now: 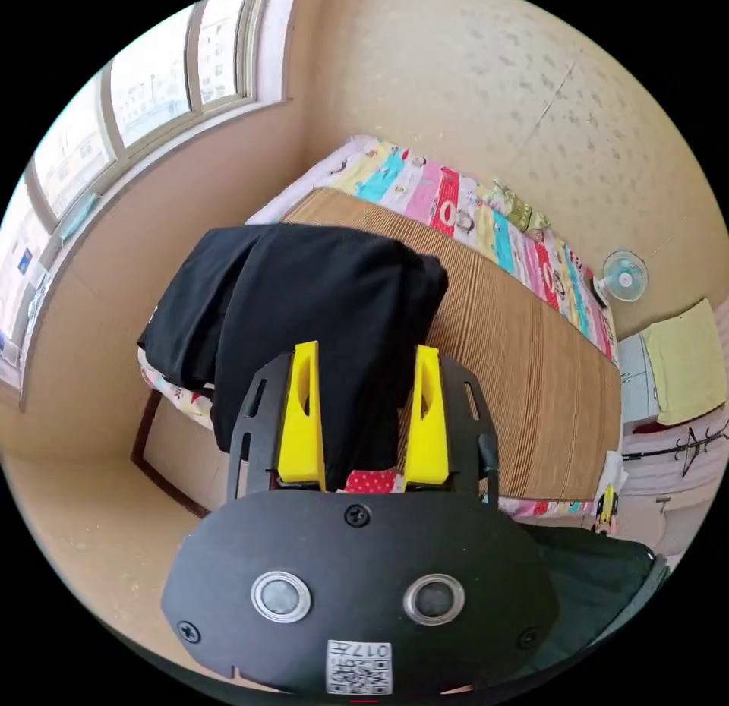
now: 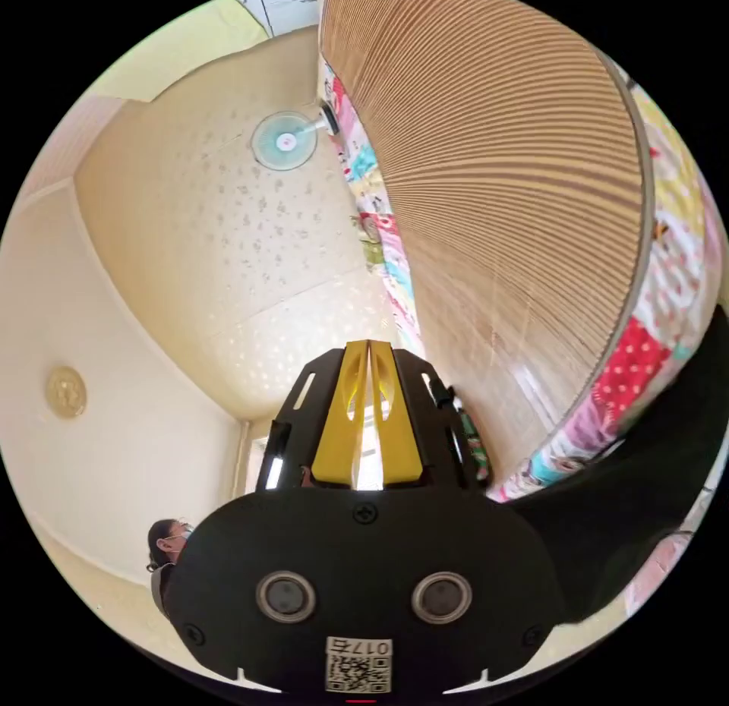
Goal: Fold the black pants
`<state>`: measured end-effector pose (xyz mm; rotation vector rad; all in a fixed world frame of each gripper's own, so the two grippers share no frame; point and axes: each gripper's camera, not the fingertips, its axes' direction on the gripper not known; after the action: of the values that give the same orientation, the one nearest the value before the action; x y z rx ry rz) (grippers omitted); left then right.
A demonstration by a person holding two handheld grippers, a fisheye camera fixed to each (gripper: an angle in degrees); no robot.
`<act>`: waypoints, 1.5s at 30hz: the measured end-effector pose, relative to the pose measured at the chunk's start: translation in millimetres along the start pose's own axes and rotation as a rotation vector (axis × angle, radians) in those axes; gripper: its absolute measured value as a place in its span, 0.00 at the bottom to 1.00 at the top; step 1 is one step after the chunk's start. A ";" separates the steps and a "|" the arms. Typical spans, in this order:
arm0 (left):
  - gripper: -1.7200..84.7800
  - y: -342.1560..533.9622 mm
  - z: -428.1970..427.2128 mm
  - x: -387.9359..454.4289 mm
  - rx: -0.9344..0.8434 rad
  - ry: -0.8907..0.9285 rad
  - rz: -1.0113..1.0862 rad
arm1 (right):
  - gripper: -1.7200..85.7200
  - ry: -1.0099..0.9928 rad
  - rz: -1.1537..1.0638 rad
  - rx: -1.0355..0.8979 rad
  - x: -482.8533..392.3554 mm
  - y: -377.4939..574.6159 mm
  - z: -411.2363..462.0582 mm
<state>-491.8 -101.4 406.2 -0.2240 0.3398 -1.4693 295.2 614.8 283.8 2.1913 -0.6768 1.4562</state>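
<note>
Black pants [image 1: 304, 311] lie bunched beyond the wide left tongs [image 1: 364, 425] — right tongs [image 2: 368, 414] pressed together, empty.

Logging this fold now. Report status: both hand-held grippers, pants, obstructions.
Left hand-held gripper open, black pants between jaws, draped over bed corner. Right hand-held gripper shut, empty. Nothing blocking.

You had bright daylight from the window [image 1: 144, 76], blown out there; focus was sharp, with heavy fisheye bending at edges.

Black pants [image 1: 304, 296] lie on a brown striped mat [image 1: 524, 372] over a multicoloured patterned sheet [image 1: 448, 197].
</note>
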 end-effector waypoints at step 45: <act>0.07 355.4 -186.1 334.5 -0.184 1.213 1.555 | 0.08 -0.664 -0.438 -0.917 -2.5 171.7 143.5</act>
<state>-205.0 -389.8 78.5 0.7224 1.2539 0.1527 294.4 394.7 242.8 1.8274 -0.7811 0.0855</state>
